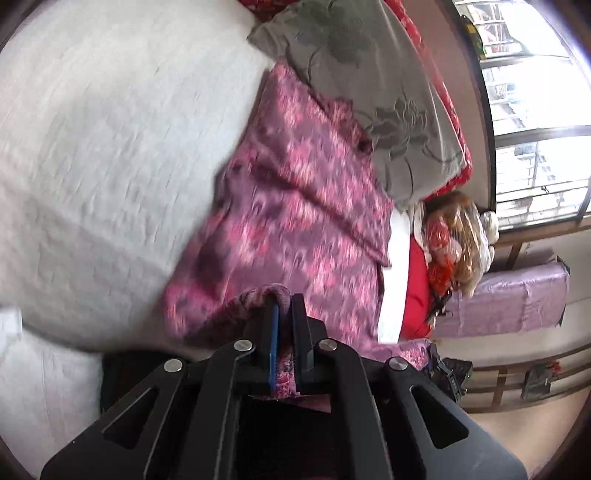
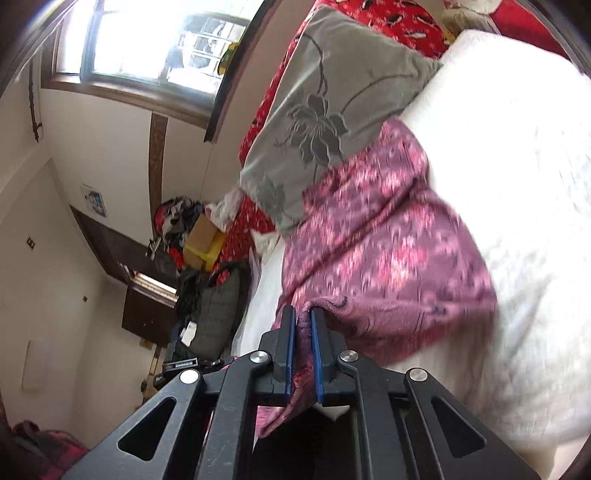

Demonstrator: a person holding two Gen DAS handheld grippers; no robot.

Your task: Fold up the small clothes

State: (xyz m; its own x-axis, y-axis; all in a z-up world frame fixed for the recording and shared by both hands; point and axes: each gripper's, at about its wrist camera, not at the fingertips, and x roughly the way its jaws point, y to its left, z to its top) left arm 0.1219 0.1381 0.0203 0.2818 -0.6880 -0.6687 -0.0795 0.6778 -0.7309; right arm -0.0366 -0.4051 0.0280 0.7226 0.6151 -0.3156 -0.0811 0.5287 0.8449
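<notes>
Purple garment with pink floral print (image 1: 295, 206); grey pillow with darker flower motif (image 1: 369, 92); white textured bedcover (image 1: 110, 147); red patterned blanket (image 2: 399, 22).

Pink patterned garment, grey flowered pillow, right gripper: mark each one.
Pink patterned garment (image 1: 295, 206): left wrist view, middle of the spread cloth.
Grey flowered pillow (image 2: 332, 92): right wrist view, its printed face.
Right gripper (image 2: 303, 317): right wrist view, between the fingertips, clamped on cloth.
</notes>
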